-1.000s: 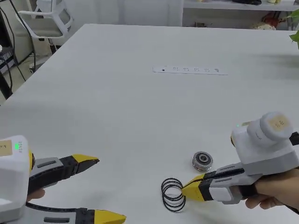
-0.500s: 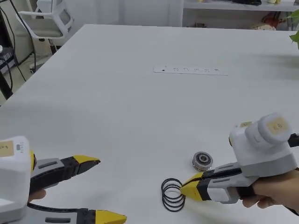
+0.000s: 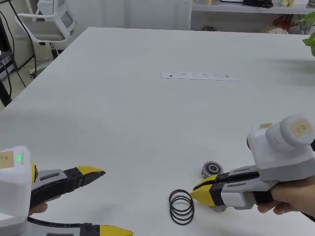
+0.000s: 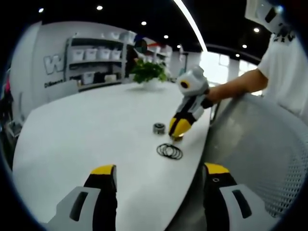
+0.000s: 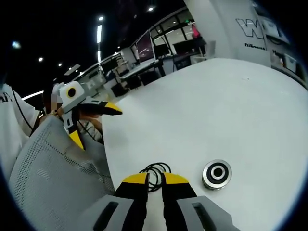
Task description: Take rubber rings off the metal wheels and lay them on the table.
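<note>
A small metal wheel lies flat on the white table; it also shows as wheel and wheel. A pile of black rubber rings lies in front of it, also seen as rings and rings. My right gripper hovers just right of the rings with its yellow tips together and nothing visible between them; its own view shows the gripper above the pile. My left gripper stands wide open at the near left, well clear of both, with the gripper empty.
A white power strip lies flat mid-table. An office chair stands off the far left corner. A green plant sits at the table's far right. The near table edge runs close below the rings.
My right gripper has drawn back a little to the right and up, off the ring pile. The left gripper, wheel and rings have stayed put.
</note>
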Tool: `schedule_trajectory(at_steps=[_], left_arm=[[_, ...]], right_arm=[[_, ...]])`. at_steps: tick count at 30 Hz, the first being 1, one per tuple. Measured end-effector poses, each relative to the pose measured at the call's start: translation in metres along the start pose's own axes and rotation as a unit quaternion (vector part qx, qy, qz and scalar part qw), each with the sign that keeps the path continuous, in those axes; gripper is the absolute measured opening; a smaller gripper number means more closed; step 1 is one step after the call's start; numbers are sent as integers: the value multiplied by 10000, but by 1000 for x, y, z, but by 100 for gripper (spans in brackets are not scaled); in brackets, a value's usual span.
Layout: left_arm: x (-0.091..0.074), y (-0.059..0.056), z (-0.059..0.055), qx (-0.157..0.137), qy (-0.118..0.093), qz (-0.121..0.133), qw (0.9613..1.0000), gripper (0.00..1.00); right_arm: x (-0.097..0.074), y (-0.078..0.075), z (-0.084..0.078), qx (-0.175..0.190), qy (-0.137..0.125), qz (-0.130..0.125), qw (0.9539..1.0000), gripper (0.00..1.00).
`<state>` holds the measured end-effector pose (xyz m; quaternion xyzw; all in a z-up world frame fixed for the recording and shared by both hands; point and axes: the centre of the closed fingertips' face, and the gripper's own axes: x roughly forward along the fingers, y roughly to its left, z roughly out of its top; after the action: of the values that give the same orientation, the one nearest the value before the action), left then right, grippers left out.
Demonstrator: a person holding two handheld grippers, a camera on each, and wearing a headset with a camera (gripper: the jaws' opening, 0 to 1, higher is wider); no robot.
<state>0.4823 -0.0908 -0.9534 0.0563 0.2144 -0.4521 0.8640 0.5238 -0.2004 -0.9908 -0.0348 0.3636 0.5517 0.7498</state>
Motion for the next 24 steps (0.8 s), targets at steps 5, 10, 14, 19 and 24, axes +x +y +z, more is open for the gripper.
schedule_trajectory(at_steps=[5,10,14,19,24], left_arm=[[0,1,2,0,-59,-9,10000,74],[0,-2,6,74,-83,-61,9999,75],[1,-2,12,87,-187,-47,9998,76],[-2,-2,14,190,-152,-83,9997,77],[-7,-1,12,215,-70,-61,9997,82]], right_arm=[[-3,10,4,-166,-54,135,9998,13],[-8,15,8,-297,-87,182,9994,17],[-15,20,12,-645,-29,206,9977,25],[-32,25,22,-841,-176,219,9961,33],[-50,31,25,-835,-258,338,9956,49]])
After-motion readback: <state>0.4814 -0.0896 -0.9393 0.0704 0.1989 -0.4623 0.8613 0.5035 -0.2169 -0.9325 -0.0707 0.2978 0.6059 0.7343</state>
